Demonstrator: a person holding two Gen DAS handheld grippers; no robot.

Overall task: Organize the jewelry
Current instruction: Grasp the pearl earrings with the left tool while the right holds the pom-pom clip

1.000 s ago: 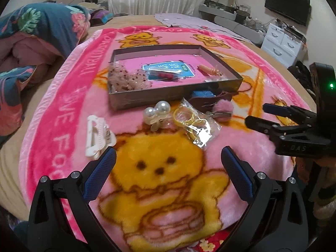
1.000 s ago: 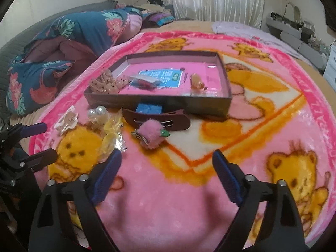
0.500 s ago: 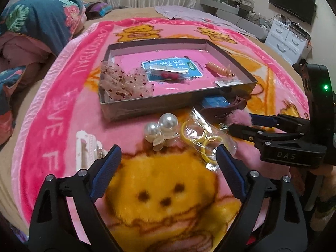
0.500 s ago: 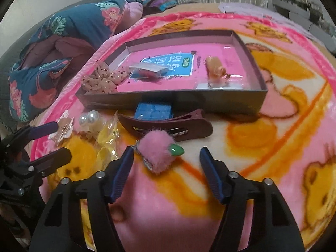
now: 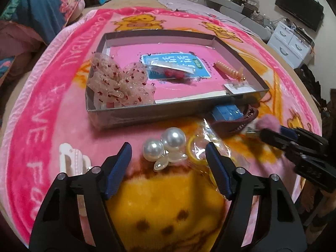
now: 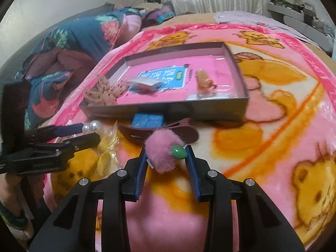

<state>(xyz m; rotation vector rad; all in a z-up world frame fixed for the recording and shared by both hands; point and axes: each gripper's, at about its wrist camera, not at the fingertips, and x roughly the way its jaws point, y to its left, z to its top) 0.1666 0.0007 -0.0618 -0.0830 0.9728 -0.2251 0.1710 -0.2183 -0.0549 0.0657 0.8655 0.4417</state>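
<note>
A grey tray (image 5: 134, 113) lies on the pink blanket and holds a beige lace scrunchie (image 5: 117, 84), a blue card and a peach clip (image 5: 229, 71). In front of it lie a pearl hair tie (image 5: 166, 145), a white claw clip (image 5: 71, 161), a bag of yellow bands (image 5: 201, 149), a maroon clip (image 6: 159, 132) and a blue piece (image 6: 148, 120). My left gripper (image 5: 168, 153) is open around the pearl hair tie. My right gripper (image 6: 167, 155) stands with its jaws on both sides of a pink fuzzy clip (image 6: 162, 153), narrowly open.
A folded floral duvet (image 6: 69, 48) lies to the left of the blanket. White drawers (image 5: 292, 44) and a TV (image 5: 300, 14) stand at the far right. The blanket's bear print (image 6: 315, 189) lies to the right of my right gripper.
Both grippers moved forward and down. The left one now straddles the pearl hair tie. The right one narrowed around the pink fuzzy clip.
</note>
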